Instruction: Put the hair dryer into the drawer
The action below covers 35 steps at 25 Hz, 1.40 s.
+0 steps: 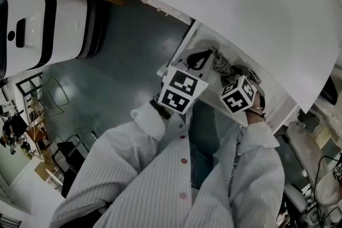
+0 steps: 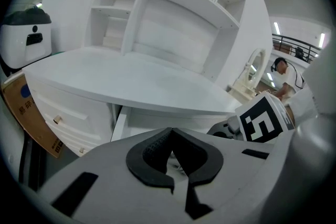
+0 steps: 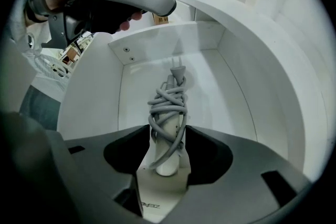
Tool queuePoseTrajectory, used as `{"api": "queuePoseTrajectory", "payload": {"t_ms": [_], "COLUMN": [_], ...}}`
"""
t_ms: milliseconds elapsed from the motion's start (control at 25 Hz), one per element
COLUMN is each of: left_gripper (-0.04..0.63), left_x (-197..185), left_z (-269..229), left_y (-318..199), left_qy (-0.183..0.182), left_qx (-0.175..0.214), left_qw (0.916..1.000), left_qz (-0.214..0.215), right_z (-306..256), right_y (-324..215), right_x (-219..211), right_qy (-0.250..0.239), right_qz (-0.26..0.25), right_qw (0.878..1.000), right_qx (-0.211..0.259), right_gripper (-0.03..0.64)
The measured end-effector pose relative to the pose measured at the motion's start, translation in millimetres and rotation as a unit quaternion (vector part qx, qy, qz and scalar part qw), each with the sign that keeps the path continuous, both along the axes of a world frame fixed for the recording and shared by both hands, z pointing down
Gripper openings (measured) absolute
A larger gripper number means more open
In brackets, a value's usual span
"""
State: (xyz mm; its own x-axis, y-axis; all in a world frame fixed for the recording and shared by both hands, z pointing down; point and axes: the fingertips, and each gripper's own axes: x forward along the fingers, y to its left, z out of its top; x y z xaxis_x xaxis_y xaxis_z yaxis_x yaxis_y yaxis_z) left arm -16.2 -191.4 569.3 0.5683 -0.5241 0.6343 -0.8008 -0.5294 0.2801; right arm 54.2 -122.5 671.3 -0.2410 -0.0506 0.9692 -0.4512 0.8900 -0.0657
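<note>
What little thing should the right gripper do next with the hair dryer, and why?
Probably ease it down a bit and open the jaws. The right gripper is shut on the hair dryer by its handle, and the hair dryer is already inside the open drawer, so letting go looks like all that's left.

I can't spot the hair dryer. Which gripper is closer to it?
Right. The right gripper is shut on the hair dryer, by its cord-wrapped handle, inside the drawer; the left gripper is beside it, shut on nothing.

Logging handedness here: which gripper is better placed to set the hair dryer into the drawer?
Right: the right gripper holds the hair dryer over the open drawer; the left gripper is empty.
</note>
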Motion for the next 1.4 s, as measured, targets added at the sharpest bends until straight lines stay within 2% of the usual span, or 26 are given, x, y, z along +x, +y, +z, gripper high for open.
{"api": "queuePoseTrajectory", "payload": {"t_ms": [320, 440, 520, 600, 720, 920, 1120, 1240, 1400], "left_gripper": [0.009, 0.009, 0.009, 0.009, 0.009, 0.009, 0.009, 0.009, 0.009], "left_x": [13, 19, 28, 37, 49, 82, 111, 122, 131], "left_z": [-28, -44, -57, -73, -103, -149, -186, -210, -244], "left_y": [-3, -10, -14, -16, -7, -2, 9, 15, 19], "left_qy": [0.005, 0.009, 0.013, 0.020, 0.029, 0.043, 0.068, 0.082, 0.098], "left_qx": [0.017, 0.032, 0.045, 0.059, 0.069, 0.107, 0.132, 0.146, 0.167], "left_qw": [0.9997, 0.9991, 0.9981, 0.9969, 0.9952, 0.9878, 0.9796, 0.9745, 0.9680], "left_qz": [0.015, 0.026, 0.038, 0.049, 0.063, 0.105, 0.135, 0.150, 0.160], "right_z": [-43, -66, -86, -112, -158, -236, -300, -342, -402], "right_y": [-3, -9, -17, -25, -28, -40, -39, -37, -32], "right_x": [-5, -6, -3, 2, 16, 44, 64, 76, 90], "right_qy": [-0.046, -0.080, -0.111, -0.148, -0.208, -0.308, -0.350, -0.364, -0.388], "right_qz": [0.035, 0.077, 0.121, 0.169, 0.234, 0.309, 0.328, 0.333, 0.335], "right_qw": [0.998, 0.994, 0.986, 0.974, 0.948, 0.894, 0.860, 0.840, 0.804], "right_qx": [0.006, 0.009, 0.020, 0.035, 0.052, 0.106, 0.175, 0.226, 0.302], "right_gripper": [0.199, 0.199, 0.199, 0.199, 0.199, 0.199, 0.198, 0.173, 0.132]}}
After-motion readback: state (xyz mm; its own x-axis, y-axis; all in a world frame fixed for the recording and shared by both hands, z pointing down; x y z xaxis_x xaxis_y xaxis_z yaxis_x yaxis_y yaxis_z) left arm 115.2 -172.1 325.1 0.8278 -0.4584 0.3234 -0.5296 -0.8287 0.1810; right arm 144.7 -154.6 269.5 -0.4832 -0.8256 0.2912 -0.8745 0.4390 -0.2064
